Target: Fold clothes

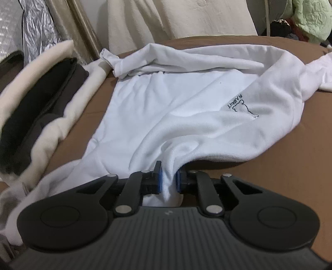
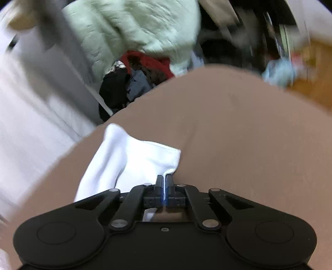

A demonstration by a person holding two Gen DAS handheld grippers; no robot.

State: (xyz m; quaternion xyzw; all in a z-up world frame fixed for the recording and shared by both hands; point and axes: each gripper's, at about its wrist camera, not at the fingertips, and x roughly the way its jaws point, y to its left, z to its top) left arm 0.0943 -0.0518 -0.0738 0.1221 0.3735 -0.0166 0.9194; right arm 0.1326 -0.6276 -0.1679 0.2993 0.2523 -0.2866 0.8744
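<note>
Where the left wrist view looks forward, one white sweatshirt (image 1: 176, 99) lies spread and rumpled across a brown surface (image 1: 300, 155), whether bed or worktop cannot be told. A small dark outline figure with lettering (image 1: 242, 107) marks the cloth right of centre. One sleeve (image 1: 116, 62) is bunched at the far left; another twisted part (image 1: 317, 76) trails off at the far right. The left gripper (image 1: 168, 176), black with blue pads (image 1: 159, 176), pinches a raised fold of the sweatshirt's near edge, the cloth standing up between the pads. To the left: a cream fleece item (image 1: 51, 128) wrapped around dark folded fabric (image 1: 41, 99). Beyond: cream hanging cloth (image 1: 166, 18), silver crinkled material (image 1: 35, 27), a pale green quilted piece (image 1: 311, 16) at far right.

In the right wrist view, blurred in its far part, the right gripper (image 2: 165, 187) is pressed together on a thin edge of white cloth (image 2: 124, 162), a sliver of it showing between the blue pads. This cloth lies on the same brown surface (image 2: 249, 145), to the near left. Beyond the far edge: a pale green quilted item (image 2: 134, 31), red fabric (image 2: 145, 58), dark garments (image 2: 120, 87) in a heap.
</note>
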